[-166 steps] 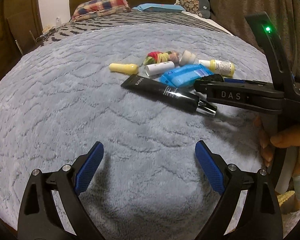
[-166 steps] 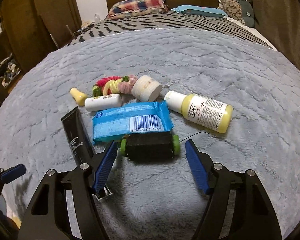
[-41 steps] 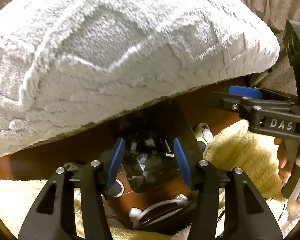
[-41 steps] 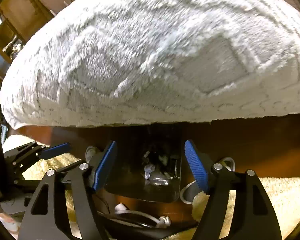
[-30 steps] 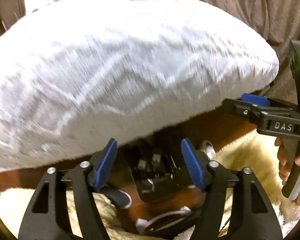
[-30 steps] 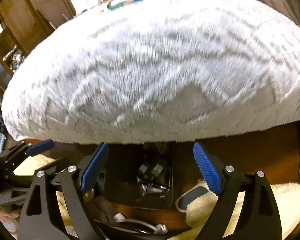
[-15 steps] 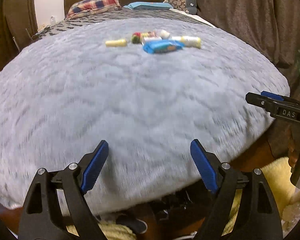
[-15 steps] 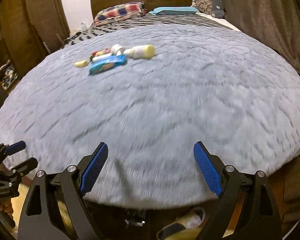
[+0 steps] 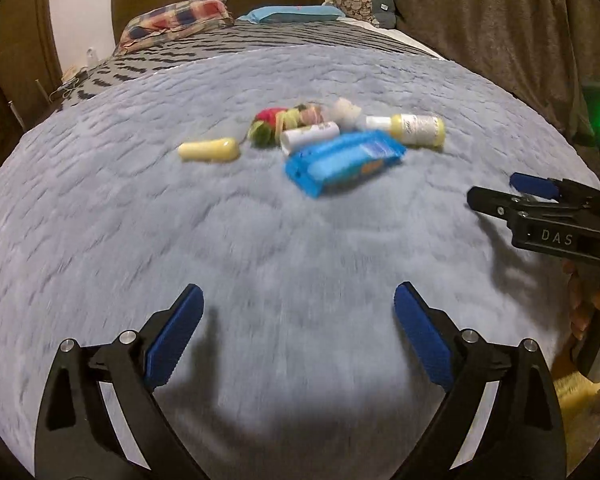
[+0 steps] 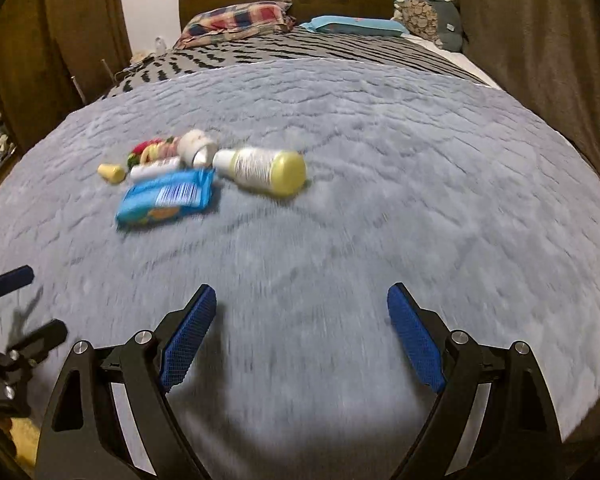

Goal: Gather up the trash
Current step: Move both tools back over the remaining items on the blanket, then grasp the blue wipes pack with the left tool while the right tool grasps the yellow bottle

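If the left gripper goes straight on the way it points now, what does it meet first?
Probably the bare grey blanket: the left gripper, its jaws opening and empty, points down at it. The blue packet lies farther on.

You have six loose things on the grey blanket (image 9: 140, 240): one blue wrapper packet (image 9: 342, 162), one yellow bottle with a white cap (image 9: 410, 129), one small yellow tube (image 9: 209, 149), one white tube (image 9: 309, 135), one white round jar (image 10: 196, 145) and one bundle of coloured hair ties (image 9: 284, 120). You hold two grippers.
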A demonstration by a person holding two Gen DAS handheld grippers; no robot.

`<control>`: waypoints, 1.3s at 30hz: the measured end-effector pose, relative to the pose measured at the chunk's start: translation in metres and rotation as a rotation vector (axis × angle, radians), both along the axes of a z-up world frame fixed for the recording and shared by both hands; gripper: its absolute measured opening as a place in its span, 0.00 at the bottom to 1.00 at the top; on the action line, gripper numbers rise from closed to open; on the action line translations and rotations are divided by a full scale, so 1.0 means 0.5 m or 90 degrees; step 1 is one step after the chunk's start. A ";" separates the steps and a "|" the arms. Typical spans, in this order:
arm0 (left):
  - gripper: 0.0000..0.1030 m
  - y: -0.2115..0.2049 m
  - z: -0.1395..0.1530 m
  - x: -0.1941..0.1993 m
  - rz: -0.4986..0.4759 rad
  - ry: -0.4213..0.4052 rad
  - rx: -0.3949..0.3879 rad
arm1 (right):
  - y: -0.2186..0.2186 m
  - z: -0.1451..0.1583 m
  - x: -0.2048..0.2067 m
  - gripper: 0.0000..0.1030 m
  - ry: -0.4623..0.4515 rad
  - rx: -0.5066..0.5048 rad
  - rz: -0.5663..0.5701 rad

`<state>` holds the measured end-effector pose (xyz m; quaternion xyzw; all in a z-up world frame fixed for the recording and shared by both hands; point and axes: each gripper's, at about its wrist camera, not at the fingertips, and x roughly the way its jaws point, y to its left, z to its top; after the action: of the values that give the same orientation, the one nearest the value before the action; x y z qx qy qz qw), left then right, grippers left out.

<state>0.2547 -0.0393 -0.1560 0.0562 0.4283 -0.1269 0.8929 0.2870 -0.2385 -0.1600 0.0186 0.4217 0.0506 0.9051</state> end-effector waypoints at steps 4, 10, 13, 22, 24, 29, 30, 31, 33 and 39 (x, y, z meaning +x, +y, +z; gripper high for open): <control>0.88 -0.024 -0.008 0.053 -0.011 0.001 0.012 | 0.005 -0.006 0.066 0.84 0.005 -0.009 0.001; 0.88 -0.041 -0.015 0.108 -0.022 0.003 0.004 | 0.026 -0.007 0.139 0.84 0.005 -0.018 0.030; 0.88 -0.046 -0.017 0.132 -0.032 0.005 -0.013 | 0.048 -0.007 0.172 0.82 0.008 -0.028 0.055; 0.88 -0.086 -0.022 0.188 -0.062 0.012 -0.003 | 0.037 -0.015 0.216 0.44 0.033 -0.009 0.055; 0.88 -0.095 -0.024 0.198 -0.068 0.014 -0.001 | 0.029 -0.015 0.212 0.41 0.033 -0.010 0.047; 0.77 -0.123 -0.030 0.218 -0.088 0.024 0.002 | 0.008 -0.011 0.198 0.33 0.030 -0.003 0.028; 0.74 -0.127 -0.029 0.219 -0.089 0.024 0.004 | 0.006 -0.011 0.194 0.33 0.029 -0.004 0.027; 0.67 -0.131 -0.028 0.219 -0.091 0.023 0.006 | 0.004 -0.010 0.188 0.33 0.029 -0.004 0.026; 0.50 -0.133 -0.025 0.215 -0.101 0.025 -0.003 | -0.001 -0.010 0.180 0.32 0.029 -0.002 0.027; 0.42 -0.131 -0.018 0.190 -0.107 0.020 -0.010 | -0.016 -0.007 0.136 0.32 0.027 0.007 0.024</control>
<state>0.3498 -0.1049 -0.1653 0.0830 0.4347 -0.2059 0.8728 0.3549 -0.2463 -0.1634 0.0164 0.4407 0.0697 0.8948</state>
